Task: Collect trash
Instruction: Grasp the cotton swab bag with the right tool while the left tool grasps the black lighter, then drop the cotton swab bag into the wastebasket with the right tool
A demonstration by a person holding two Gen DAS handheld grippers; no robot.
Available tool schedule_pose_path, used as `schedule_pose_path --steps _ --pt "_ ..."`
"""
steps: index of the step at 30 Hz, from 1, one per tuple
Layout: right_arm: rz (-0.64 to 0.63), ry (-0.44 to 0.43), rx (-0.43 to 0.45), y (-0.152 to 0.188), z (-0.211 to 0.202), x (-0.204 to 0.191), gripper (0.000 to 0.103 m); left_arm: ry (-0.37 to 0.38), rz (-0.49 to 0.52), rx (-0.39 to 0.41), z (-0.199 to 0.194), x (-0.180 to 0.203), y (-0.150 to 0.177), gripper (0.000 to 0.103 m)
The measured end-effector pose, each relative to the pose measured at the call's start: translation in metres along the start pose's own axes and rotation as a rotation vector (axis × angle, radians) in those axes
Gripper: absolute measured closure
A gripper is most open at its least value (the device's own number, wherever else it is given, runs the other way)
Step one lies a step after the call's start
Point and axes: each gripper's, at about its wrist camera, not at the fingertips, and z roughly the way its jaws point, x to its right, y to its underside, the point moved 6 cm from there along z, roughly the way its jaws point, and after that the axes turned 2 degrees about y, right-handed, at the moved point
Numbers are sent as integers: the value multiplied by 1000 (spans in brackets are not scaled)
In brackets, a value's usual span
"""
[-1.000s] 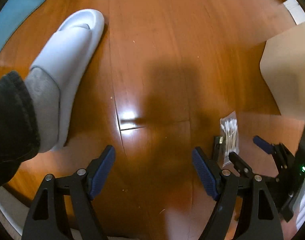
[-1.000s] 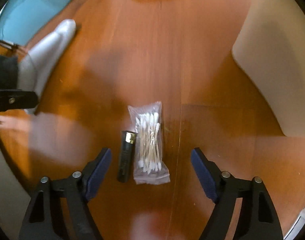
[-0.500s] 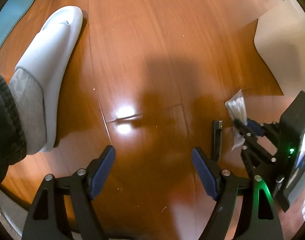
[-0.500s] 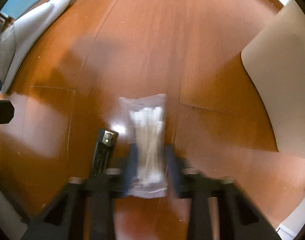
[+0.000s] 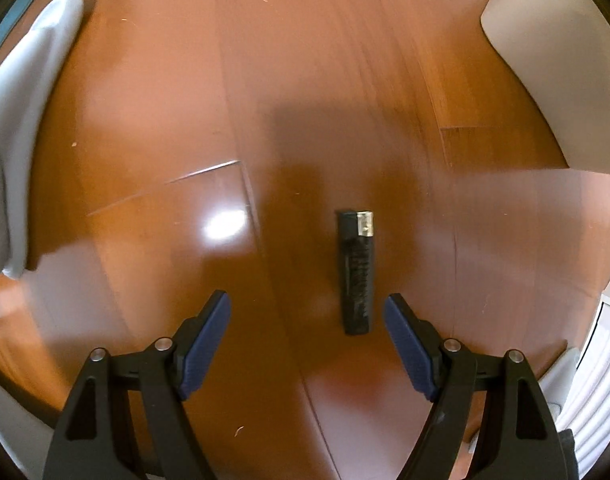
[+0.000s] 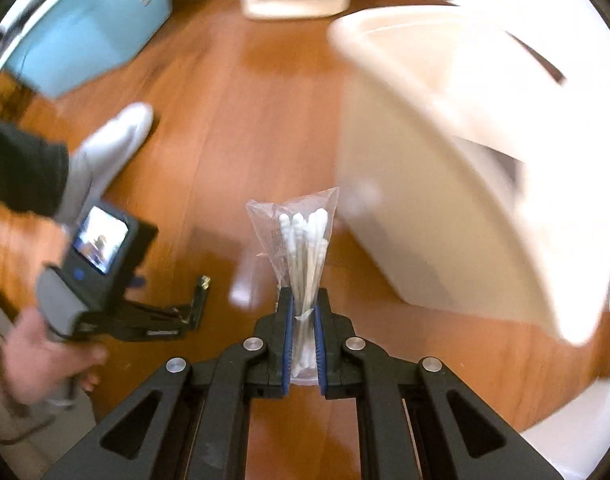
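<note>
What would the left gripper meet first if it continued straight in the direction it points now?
Probably the black lighter lying on the wooden floor. It sits between the open left gripper fingers, nearer the right one; depth is unclear.

We see black gripper [image 5: 307, 312] arms with blue ribbed pads [image 5: 405, 344], silver screws [image 6: 253, 344], a black sleeve [image 6: 21, 168].

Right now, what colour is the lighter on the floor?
Black with a silver metal top; clearest in the left wrist view.
</note>
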Motion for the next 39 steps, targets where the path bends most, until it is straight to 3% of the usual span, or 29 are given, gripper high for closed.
schedule_pose_path --steps 2,7,12,14,15,16,17,18,21,26,30,32,39 --pt "86 1 23 3 -4 18 94 -11 10 7 6 4 -5 25" --pt "125 10 25 12 -10 42 94 -35 -8 4 25 10 -5 25" --pt "117 9 43 17 -10 28 94 -73 27 56 29 32 4 25" --pt "116 11 48 17 -13 31 94 -76 56 78 24 41 3 36" --pt "111 15 51 16 -15 31 94 -77 72 86 18 44 8 50" --pt "105 18 54 14 -18 35 94 -77 95 93 14 49 9 71" --pt "102 19 59 12 -22 38 94 -75 109 91 12 54 11 81" --pt "101 20 65 11 -24 38 94 -64 115 77 13 58 12 85" --pt "100 18 89 0 -36 37 94 -41 97 61 10 58 11 85" --pt "107 32 174 -37 -75 44 94 -35 127 121 -19 55 6 85" --pt "138 99 236 -78 -101 69 94 -26 140 170 -46 51 7 85" --pt "171 133 220 -93 -99 87 94 -13 134 190 -59 49 5 85" --pt "276 247 0 -130 -32 150 94 17 119 254 -94 50 13 85"
